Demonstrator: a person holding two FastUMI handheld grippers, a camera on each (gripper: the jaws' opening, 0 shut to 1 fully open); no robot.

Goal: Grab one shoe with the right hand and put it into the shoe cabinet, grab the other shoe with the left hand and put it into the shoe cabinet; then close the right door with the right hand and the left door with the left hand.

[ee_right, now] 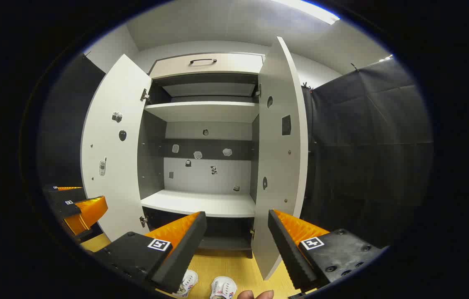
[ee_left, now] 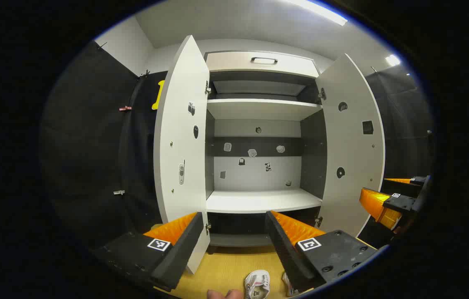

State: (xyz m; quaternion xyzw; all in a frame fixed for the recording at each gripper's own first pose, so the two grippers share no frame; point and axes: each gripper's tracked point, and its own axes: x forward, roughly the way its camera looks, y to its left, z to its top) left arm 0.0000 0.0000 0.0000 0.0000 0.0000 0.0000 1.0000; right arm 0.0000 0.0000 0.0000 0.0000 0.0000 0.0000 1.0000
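Left gripper view faces the shoe cabinet point(ee_left: 259, 158), both doors swung open, its shelves bare. Left gripper point(ee_left: 234, 232) jaws wide, holding nothing; right gripper point(ee_right: 236, 232) likewise. Two white shoes point(ee_right: 223, 288) lie on the yellow floor point(ee_right: 238, 261) near the cabinet, below the jaws.

Left claw point(ee_left: 234, 232) and right claw point(ee_right: 236, 232): black bodies with dark screws, each carrying square black-and-white markers; ribbed finger faces.
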